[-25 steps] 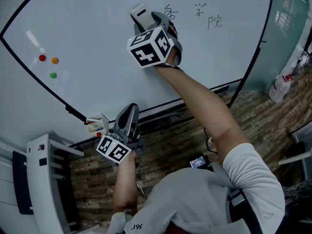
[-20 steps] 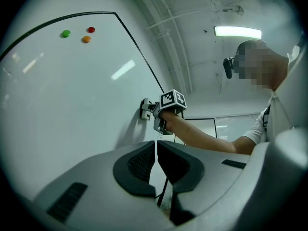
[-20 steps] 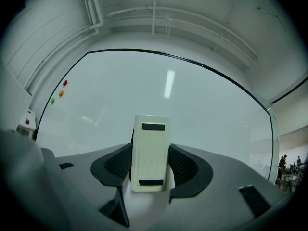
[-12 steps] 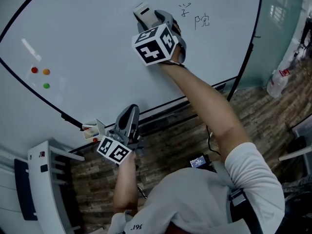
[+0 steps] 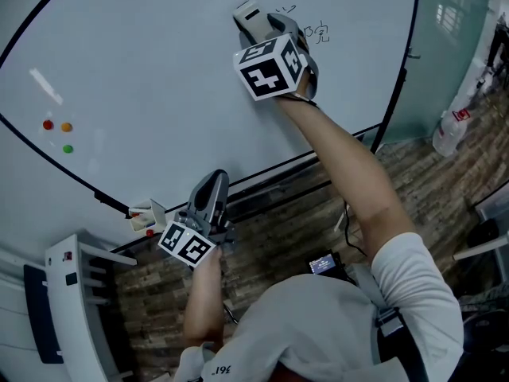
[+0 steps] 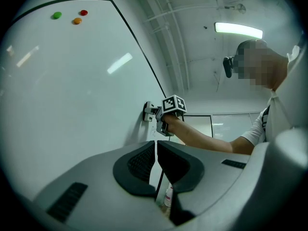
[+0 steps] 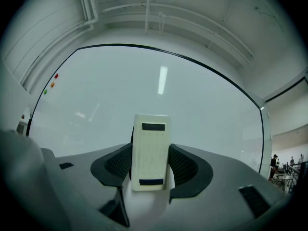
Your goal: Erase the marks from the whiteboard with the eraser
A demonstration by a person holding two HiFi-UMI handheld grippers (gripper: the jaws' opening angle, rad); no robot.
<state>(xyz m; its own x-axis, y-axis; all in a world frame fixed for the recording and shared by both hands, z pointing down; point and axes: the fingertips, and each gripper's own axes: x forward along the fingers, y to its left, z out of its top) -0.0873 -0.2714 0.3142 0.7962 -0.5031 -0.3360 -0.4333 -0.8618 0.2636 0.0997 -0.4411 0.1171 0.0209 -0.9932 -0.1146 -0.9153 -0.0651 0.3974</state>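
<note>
The eraser (image 5: 250, 16) is lying against the whiteboard (image 5: 159, 62), clamped between the jaws of the right gripper (image 5: 266, 29), just left of the handwritten marks (image 5: 318, 30). Wiping seems to be under way, and the next move is calling for a sweep rightward across that writing. The left gripper (image 5: 208, 191) is hanging low, jaws together and empty, near a small holder (image 5: 147, 213) on the ledge whose contents are unclear.

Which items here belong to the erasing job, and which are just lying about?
Job: eraser in the right gripper's jaws; whiteboard; written marks beside the eraser.
Lying about: three coloured magnets; bottle at the right; left gripper, jaws together, empty.
</note>
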